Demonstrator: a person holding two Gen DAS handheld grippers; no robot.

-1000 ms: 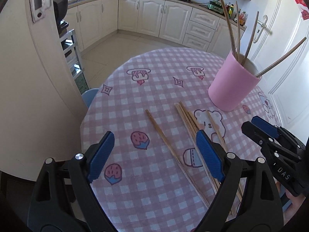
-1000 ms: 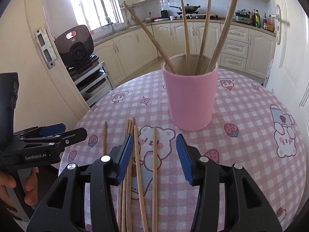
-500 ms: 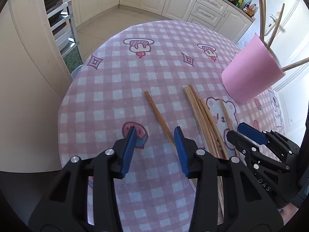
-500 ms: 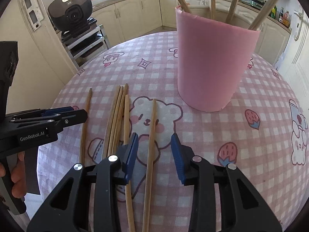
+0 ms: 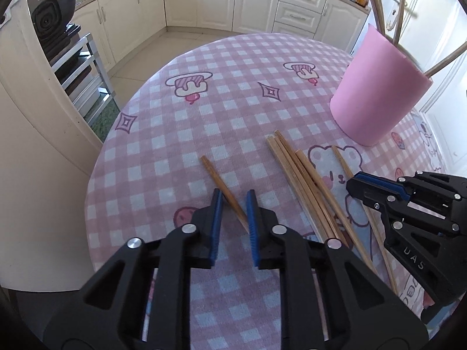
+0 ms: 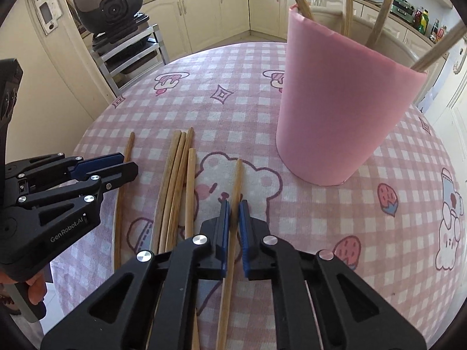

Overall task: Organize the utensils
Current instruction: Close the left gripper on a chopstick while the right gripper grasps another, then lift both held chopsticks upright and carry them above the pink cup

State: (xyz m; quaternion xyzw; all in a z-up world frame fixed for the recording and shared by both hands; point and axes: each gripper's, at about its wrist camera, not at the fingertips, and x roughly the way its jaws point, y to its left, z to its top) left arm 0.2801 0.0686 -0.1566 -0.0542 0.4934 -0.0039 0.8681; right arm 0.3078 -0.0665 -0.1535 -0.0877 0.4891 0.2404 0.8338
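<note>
L gripper point(image 5: 235, 201): fingers spread, straddling lone chopstick point(image 5: 217, 179).
R gripper point(image 6: 234, 210): fingers pinching rightmost chopstick point(image 6: 237, 180) on tabletop point(image 6: 335, 218).

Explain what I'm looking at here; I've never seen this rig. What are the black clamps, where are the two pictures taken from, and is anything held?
There is no robot. A person holds a two-finger clamp tool in each hand, each with a fisheye camera looking along its blue-padded fingers. One picture is from the left gripper, the other from the right gripper; each also shows the other tool at its edge. Below is a round table with a pink checked cloth. On it stand a pink cup holding several chopsticks, and more chopsticks lying flat: a bundle in the middle and two singles. The left jaws straddle the outer chopstick, with a gap showing. The right jaws are nearly shut around the single chopstick nearest the cup. Both chopsticks lie on the cloth.
</note>
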